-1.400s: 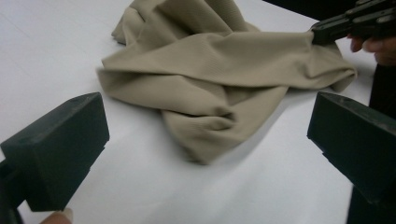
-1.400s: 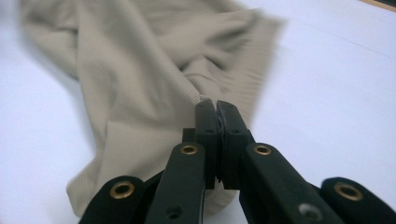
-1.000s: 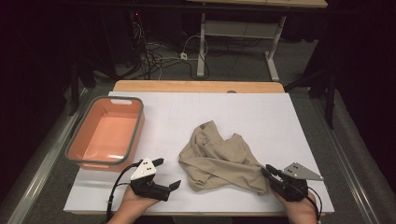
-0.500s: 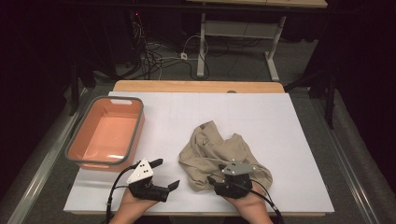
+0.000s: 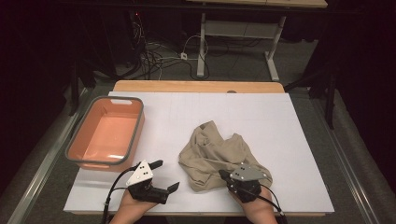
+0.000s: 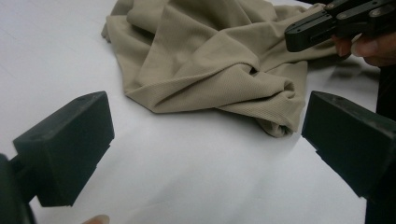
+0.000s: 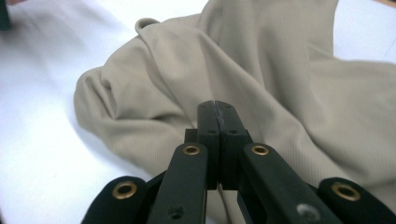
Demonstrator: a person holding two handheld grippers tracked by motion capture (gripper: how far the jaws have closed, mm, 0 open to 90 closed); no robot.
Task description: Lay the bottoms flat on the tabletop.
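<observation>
Two grippers we hold low over the white surface (image 5: 289, 140): left gripper (image 5: 163, 176) with jaws spread wide, empty; right gripper (image 5: 223, 174), jaws just closed together, over the crumpled beige cloth (image 5: 215, 151) lying mid-surface.

A white table (image 5: 280, 121) with a wooden strip along its far edge carries an orange basin (image 5: 106, 133) by the left edge and a crumpled beige cloth (image 5: 215, 154) nearer the front edge.

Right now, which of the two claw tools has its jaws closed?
The right gripper, at the beige cloth: its jaws meet flat, with no gap. The left gripper rests apart from the cloth, jaws wide open.
</observation>
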